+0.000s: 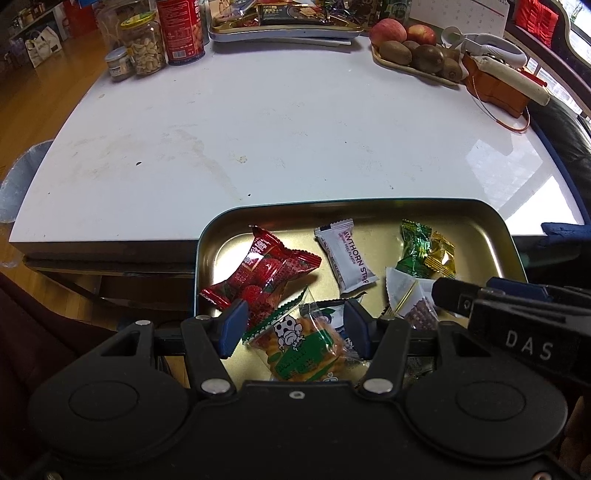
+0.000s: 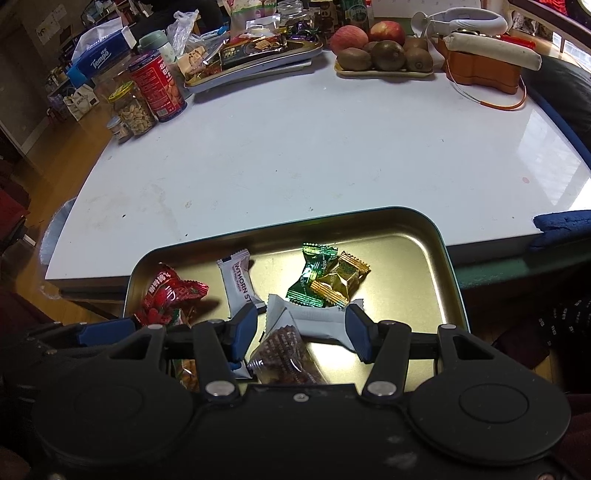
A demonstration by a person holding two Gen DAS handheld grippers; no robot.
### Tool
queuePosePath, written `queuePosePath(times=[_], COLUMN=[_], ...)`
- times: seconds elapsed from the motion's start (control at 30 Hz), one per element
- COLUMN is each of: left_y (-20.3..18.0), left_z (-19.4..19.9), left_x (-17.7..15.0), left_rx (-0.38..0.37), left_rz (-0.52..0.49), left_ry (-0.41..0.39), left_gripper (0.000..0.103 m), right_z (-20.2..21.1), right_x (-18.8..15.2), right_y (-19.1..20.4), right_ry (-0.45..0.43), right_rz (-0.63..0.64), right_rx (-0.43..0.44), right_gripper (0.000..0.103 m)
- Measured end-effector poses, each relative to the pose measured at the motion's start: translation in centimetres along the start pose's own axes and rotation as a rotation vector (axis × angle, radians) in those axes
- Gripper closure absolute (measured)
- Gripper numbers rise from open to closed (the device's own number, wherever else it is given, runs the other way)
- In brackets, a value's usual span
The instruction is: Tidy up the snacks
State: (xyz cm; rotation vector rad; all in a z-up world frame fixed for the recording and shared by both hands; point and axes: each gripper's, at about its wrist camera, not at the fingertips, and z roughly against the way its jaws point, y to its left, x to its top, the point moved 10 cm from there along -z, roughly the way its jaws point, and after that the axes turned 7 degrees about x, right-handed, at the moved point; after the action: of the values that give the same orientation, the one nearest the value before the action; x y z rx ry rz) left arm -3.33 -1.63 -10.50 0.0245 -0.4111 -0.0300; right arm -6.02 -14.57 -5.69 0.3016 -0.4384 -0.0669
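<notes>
A gold tin tray (image 1: 491, 236) sits at the near edge of the white table and holds wrapped snacks; it also shows in the right wrist view (image 2: 424, 266). My left gripper (image 1: 295, 325) is open, its blue pads either side of an orange snack pack (image 1: 299, 343) with a green label. A red lychee candy pack (image 1: 266, 273), a white hawthorn strip (image 1: 347, 254) and green and gold candies (image 1: 424, 251) lie beyond. My right gripper (image 2: 301, 332) is open over a clear pack of brown snack (image 2: 284, 350) and a grey-white packet (image 2: 317, 317). It also appears at the right of the left view (image 1: 517, 306).
At the table's far side stand a nut jar (image 1: 144, 44), a red can (image 1: 181, 31), a snack tray (image 1: 284, 26), a fruit plate (image 1: 413, 51) with apples and kiwis, and an orange box (image 1: 495, 85). A blue cloth (image 2: 561, 225) lies at the right edge.
</notes>
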Motion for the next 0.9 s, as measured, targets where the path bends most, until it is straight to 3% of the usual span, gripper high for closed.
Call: queuePosePath(times=[0.9], left_y=[1.1], left_z=[-0.3], left_x=[0.2], left_rx=[0.019], left_rz=[0.036], left_ry=[0.004], left_gripper=[0.042], right_z=[0.2], right_x=[0.4], right_y=[-0.5], right_ry=[-0.025], right_rz=[-0.030], right_rx=[0.006], right_gripper=[0.047])
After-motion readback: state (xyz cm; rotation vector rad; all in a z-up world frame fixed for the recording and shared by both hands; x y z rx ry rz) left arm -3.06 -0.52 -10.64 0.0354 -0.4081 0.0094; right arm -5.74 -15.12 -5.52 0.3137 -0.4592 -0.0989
